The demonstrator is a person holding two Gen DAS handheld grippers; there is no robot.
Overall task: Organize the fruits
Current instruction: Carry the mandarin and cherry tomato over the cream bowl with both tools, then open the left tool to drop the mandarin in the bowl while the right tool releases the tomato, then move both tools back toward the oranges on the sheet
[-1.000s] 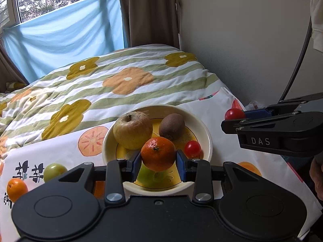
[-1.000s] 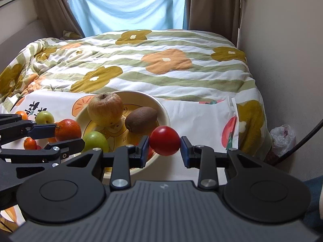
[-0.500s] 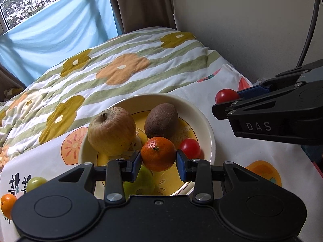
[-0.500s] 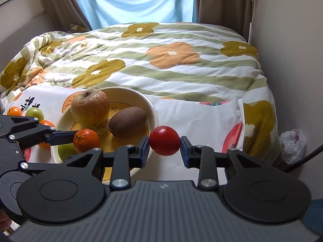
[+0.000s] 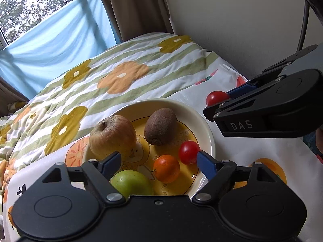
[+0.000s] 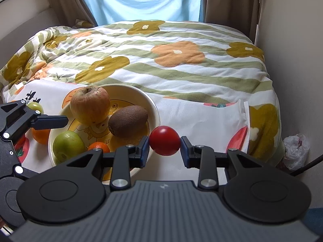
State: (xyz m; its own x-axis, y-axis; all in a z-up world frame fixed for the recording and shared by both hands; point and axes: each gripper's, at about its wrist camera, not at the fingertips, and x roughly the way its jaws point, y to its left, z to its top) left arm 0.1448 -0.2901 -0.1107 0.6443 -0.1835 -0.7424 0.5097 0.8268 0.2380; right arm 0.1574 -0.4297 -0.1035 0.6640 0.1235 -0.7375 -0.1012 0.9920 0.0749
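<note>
A cream plate (image 5: 208, 133) (image 6: 155, 111) on a printed cloth holds a yellow-brown apple (image 5: 112, 137) (image 6: 89, 104), a kiwi (image 5: 161, 126) (image 6: 128, 120), a green apple (image 5: 132, 182) (image 6: 68, 143), a small orange (image 5: 166, 168) (image 6: 99, 146) and a red tomato (image 5: 188, 152). My left gripper (image 5: 158, 162) is open and empty just above the orange in the plate. My right gripper (image 6: 165, 144) is shut on a second red tomato (image 6: 165, 140) (image 5: 217, 97), held just beyond the plate's right rim.
The cloth (image 6: 201, 117) lies on a flowered quilt (image 6: 171, 46) over a bed. Left of the plate lie another orange (image 6: 41, 136) and a small green fruit (image 6: 36, 106). A wall runs along the right; a plastic bag (image 6: 295, 151) lies on the floor.
My left gripper opened and let go of the orange, which now rests in the plate beside the tomato. My right gripper, still holding its tomato, shifted slightly toward the plate's right rim.
</note>
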